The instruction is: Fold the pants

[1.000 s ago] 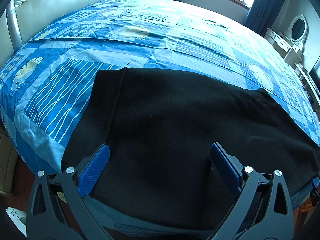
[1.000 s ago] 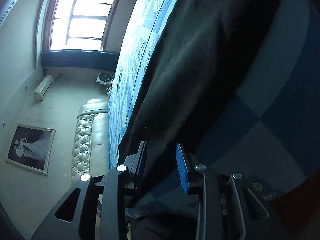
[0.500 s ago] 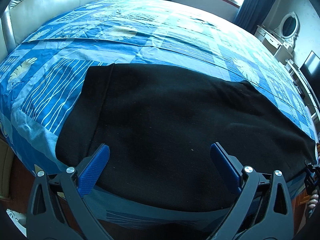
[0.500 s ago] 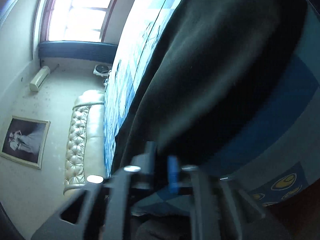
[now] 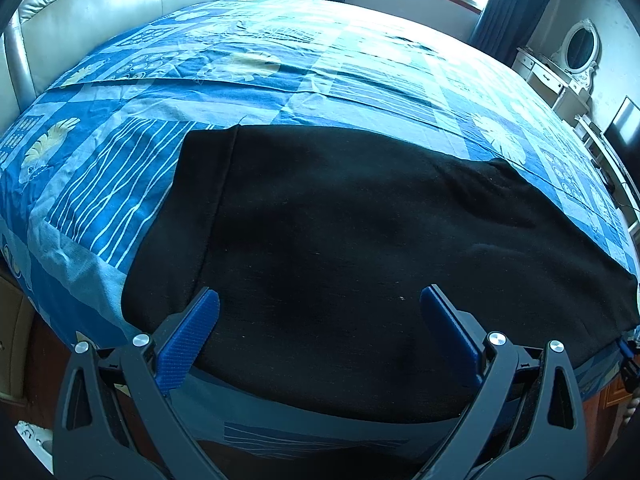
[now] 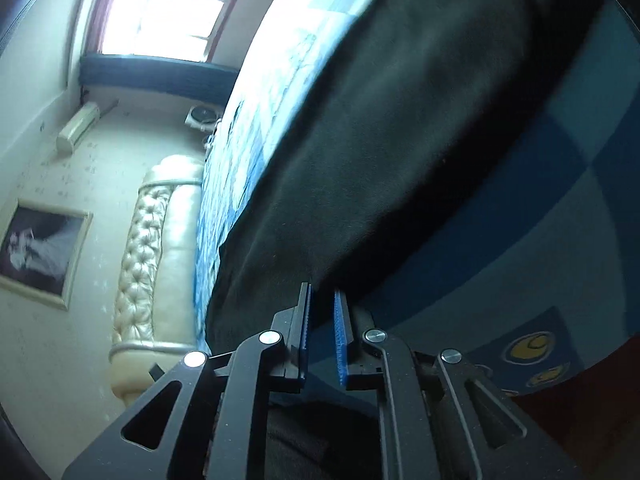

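Observation:
Black pants [image 5: 360, 232] lie flat across the near part of the blue patterned bed [image 5: 280, 80], their waistband at the left. My left gripper [image 5: 319, 294] hovers open over the pants' near edge, nothing between its blue pads. In the right wrist view, rolled sideways, the same pants [image 6: 400, 140] reach along the bed edge. The right gripper [image 6: 323, 292] sits at the pants' end hem; its jaws are opening, a narrow gap shows between the pads, and the cloth ends right at the tips. That gripper's tip [image 5: 626, 354] peeks in at the left view's far right edge.
A cream padded headboard [image 5: 100, 12] bounds the bed on the left. Windows with dark curtains [image 5: 496, 8] stand beyond it, and a white dresser with an oval mirror [image 5: 576, 60] at the right. A framed picture [image 6: 36, 252] hangs on the wall. The sheet drapes over the near bed edge [image 5: 300, 420].
The right gripper's jaws closed onto the pants' end hem, then parted slightly, and its view rolled. The pants' right end now lies flatter. The left gripper stayed open and nearly still.

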{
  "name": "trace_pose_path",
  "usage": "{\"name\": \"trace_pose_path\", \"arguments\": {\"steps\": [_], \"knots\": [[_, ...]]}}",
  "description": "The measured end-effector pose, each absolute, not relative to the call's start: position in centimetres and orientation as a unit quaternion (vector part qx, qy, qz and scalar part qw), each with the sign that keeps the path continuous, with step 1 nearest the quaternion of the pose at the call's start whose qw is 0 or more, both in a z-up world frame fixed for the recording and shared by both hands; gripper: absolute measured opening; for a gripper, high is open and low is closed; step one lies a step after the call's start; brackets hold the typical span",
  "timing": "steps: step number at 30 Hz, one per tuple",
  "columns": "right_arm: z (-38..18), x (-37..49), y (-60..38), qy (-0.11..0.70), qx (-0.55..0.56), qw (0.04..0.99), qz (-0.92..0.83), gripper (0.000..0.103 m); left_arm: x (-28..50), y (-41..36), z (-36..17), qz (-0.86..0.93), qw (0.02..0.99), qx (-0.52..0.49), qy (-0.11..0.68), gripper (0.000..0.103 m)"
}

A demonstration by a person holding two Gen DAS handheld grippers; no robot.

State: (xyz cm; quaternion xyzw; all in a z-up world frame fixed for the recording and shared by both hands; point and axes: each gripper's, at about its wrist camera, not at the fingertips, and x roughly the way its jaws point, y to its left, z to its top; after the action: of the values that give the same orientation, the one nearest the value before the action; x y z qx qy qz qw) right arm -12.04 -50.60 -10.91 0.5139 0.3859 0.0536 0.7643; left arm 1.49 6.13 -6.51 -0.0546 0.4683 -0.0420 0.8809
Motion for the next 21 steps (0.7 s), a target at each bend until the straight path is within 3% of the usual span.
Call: {"name": "trace_pose_path", "arguments": {"steps": [4, 6, 9, 14, 21], "knots": [[-7.0, -15.3, -56.5, 0.326, 0.491, 0.808, 0.014, 0.04, 1.4, 6.2, -6.1, -0.041, 0.885, -0.057, 0.46, 0.1], [-6.1, -17.6, -61.1, 0.285, 0.512, 0.81, -0.021, 0.057, 1.3, 6.3, -5.9, -0.041, 0.887, -0.062, 0.457, 0.1], [-5.3, -20.0, -67.9, 0.26, 0.501, 0.821, -0.086, 0.059, 1.2, 6.3, -5.6, -0.04, 0.887, -0.06, 0.456, 0.1], [-8.3, -20.4, -75.5, 0.306, 0.487, 0.803, -0.155, 0.059, 1.0, 6.5, -5.6, -0.027, 0.886, -0.057, 0.46, 0.1], [-13.7, -19.6, -75.9, 0.276, 0.568, 0.772, -0.075, 0.061, 0.7, 6.7, -5.7, -0.014, 0.882, -0.047, 0.469, 0.1]]}}
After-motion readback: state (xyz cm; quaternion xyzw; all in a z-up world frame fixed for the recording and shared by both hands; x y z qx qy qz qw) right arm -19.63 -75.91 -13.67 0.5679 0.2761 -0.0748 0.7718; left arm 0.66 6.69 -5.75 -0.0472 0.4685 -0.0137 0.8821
